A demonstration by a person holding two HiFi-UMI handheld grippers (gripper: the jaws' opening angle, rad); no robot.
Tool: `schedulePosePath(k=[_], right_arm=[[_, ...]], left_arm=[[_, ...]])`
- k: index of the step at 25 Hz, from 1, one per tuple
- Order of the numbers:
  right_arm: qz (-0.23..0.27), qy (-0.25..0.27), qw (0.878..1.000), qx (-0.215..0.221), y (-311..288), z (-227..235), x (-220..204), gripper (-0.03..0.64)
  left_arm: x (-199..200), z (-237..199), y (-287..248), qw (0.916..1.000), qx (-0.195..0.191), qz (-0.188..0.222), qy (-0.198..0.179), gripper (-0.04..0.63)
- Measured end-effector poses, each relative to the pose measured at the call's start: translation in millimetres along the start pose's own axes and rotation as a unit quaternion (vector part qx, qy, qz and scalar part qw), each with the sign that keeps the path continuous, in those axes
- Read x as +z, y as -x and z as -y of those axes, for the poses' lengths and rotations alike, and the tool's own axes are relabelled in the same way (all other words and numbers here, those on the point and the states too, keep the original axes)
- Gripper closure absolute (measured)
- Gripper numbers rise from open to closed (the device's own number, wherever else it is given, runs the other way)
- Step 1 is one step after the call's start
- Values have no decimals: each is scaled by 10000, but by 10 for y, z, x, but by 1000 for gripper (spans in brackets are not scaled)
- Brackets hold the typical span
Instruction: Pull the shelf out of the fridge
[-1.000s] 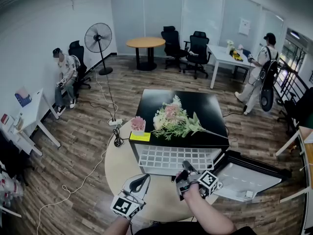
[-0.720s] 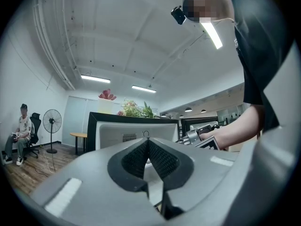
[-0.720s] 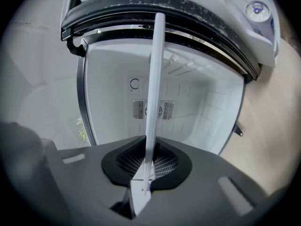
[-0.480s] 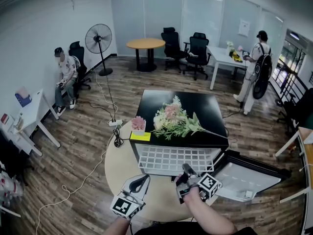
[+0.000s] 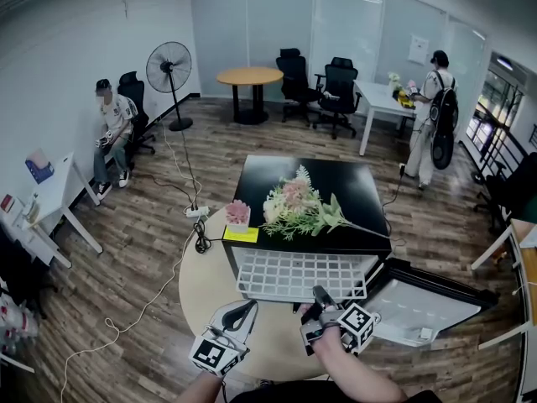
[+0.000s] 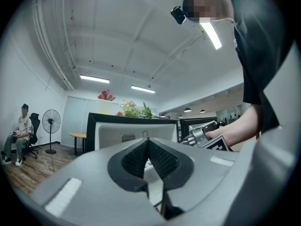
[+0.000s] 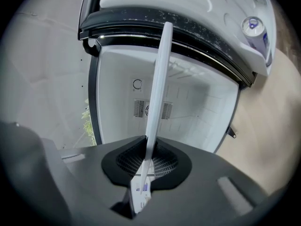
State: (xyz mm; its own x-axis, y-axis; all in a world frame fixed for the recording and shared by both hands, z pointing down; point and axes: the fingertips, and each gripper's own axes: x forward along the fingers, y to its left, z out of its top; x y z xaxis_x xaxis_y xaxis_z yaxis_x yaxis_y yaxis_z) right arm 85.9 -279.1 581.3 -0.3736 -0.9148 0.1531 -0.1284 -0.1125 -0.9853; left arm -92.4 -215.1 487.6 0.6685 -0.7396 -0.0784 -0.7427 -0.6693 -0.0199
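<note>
- The shelf, a white wire grid, is found partly drawn out of the front of the black fridge, projecting over the round beige surface.
- The right gripper is at the shelf's front edge; in the right gripper view its fingers are clamped on that edge, which is seen edge-on.
- The left gripper is held low over the surface, apart from the shelf; its fingers are together with nothing between them.
- The step in hand is judged to be the drawing-out. A straight, level pull toward the person is advised, so that the grid is not skewed in its side rails.
- As the grip sits right of centre, twisting is a risk; support from the left gripper at the left corner could be considered.
- The open fridge door lies close at the right, with a can in its rack; the pull should be kept clear of it.
- A bunch of flowers and a small pink pot rest on the fridge top; jolts could unsettle them.
- A cable trails on the floor at the left, well clear of the pull.
</note>
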Motion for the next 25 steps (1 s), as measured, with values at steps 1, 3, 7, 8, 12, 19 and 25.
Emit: schedulePosePath(k=[1,3,7,8,12,19,25], right_arm=[[-1,3,10000,25,21,-2,-13,578],[-15,25,10000,11,90,13,-49,578],[-44,88,9999,-112,239,52,-113,578],[-44,63,9999,-80,249,43,-116,578],[-24,2,9999,-129,315,22,-143,578],[51,-37,10000,-75,451,11,-195,578],[101,360,9990,-237,662,80,-256,578]], left_arm=[[-1,2,3,10000,-4,11,12,597],[-9,6,10,10000,2,41,62,595],[-10,24,11,10000,-1,55,70,596],[-10,34,12,10000,-12,54,73,597],[5,73,45,9999,-34,69,82,596],[41,-6,195,9999,61,98,32,597],[49,-16,262,9999,61,100,54,596]])
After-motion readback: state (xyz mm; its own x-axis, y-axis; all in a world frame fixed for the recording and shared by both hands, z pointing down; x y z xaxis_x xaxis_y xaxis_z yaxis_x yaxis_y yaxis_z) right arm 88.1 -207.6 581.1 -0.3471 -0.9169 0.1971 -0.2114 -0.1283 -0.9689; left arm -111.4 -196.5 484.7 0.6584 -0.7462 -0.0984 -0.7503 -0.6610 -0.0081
